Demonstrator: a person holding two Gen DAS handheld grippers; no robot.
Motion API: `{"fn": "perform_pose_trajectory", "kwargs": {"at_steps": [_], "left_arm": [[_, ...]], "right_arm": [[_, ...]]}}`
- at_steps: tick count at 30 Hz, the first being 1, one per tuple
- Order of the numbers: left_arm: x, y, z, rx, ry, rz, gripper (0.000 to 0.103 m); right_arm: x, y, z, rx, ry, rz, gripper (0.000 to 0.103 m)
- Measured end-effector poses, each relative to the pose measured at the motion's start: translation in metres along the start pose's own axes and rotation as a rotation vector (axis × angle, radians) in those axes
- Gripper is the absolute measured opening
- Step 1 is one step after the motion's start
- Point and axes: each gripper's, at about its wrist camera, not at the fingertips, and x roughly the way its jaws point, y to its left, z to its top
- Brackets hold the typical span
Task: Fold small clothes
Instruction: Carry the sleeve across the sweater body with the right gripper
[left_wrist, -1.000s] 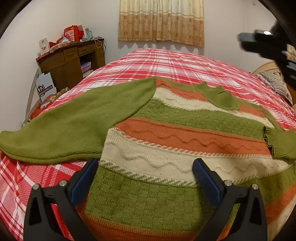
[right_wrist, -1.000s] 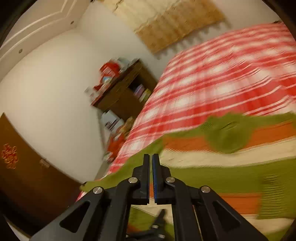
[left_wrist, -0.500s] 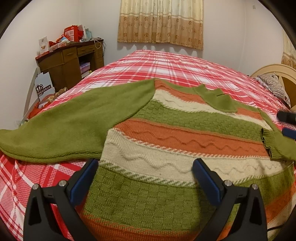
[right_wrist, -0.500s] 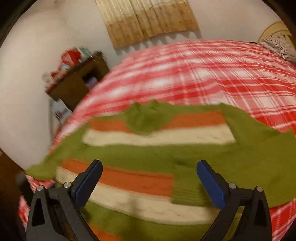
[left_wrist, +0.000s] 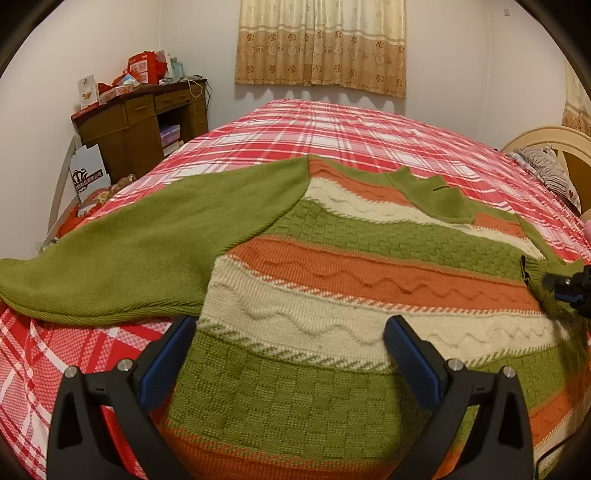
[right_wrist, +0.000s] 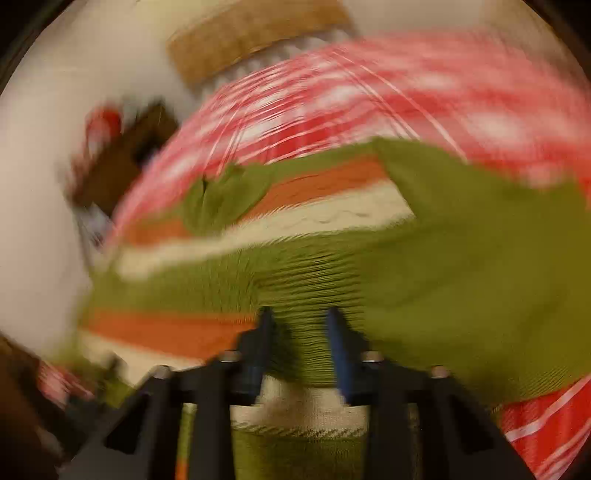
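A knit sweater (left_wrist: 351, 266) with green, orange and cream stripes lies flat on the bed. Its left green sleeve (left_wrist: 140, 258) is spread out to the left. Its right sleeve is folded over the body, cuff (left_wrist: 535, 280) at the right edge. My left gripper (left_wrist: 290, 354) is open and empty above the sweater's lower part. My right gripper (right_wrist: 299, 347) has its jaws closing around the ribbed green cuff (right_wrist: 306, 302) of the right sleeve; the view is blurred. It also shows in the left wrist view (left_wrist: 570, 290) at the cuff.
The bed has a red and white plaid cover (left_wrist: 351, 129). A brown desk (left_wrist: 136, 125) with boxes stands at the back left. A curtain (left_wrist: 321, 40) hangs on the far wall. A headboard and pillow (left_wrist: 550, 166) are at the right.
My right gripper opened, swung down to the right sleeve cuff and narrowed its jaws around it. My left gripper has stayed still and open.
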Motion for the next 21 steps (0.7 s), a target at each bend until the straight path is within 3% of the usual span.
{"fn": "perform_pose_trajectory", "kwargs": {"at_steps": [3,5,8,12,14,15,16,17,19,21], "left_arm": [[0.000,0.000,0.001,-0.004,-0.003,-0.006,0.103],[0.000,0.001,0.001,-0.005,-0.004,-0.008,0.103],[-0.001,0.001,0.001,-0.005,-0.003,-0.007,0.103],[-0.001,0.001,0.001,-0.004,-0.003,-0.006,0.103],[-0.001,0.002,0.001,-0.005,-0.003,-0.007,0.103],[-0.001,0.002,0.001,-0.005,-0.003,-0.007,0.103],[-0.001,0.001,0.001,-0.004,-0.003,-0.006,0.103],[-0.001,0.002,0.001,-0.004,-0.003,-0.007,0.103],[-0.001,0.002,0.001,-0.005,-0.003,-0.007,0.103],[-0.001,0.001,0.001,-0.004,-0.004,-0.006,0.103]], "right_arm": [[-0.014,-0.037,0.007,0.187,-0.018,0.084,0.000],[-0.029,-0.040,0.010,0.204,-0.057,0.120,0.000],[-0.052,-0.024,0.017,0.162,-0.101,0.160,0.000],[-0.062,0.011,0.022,-0.012,-0.119,0.031,0.001],[-0.050,0.026,0.014,-0.080,-0.075,0.005,0.009],[-0.044,0.027,0.007,-0.090,-0.056,0.023,0.040],[-0.039,0.027,0.004,-0.091,-0.046,0.037,0.091],[-0.034,0.028,-0.003,-0.088,-0.041,0.054,0.103],[-0.026,0.028,-0.009,-0.076,-0.049,0.077,0.102],[-0.017,0.030,-0.013,-0.098,-0.034,0.031,0.102]]}}
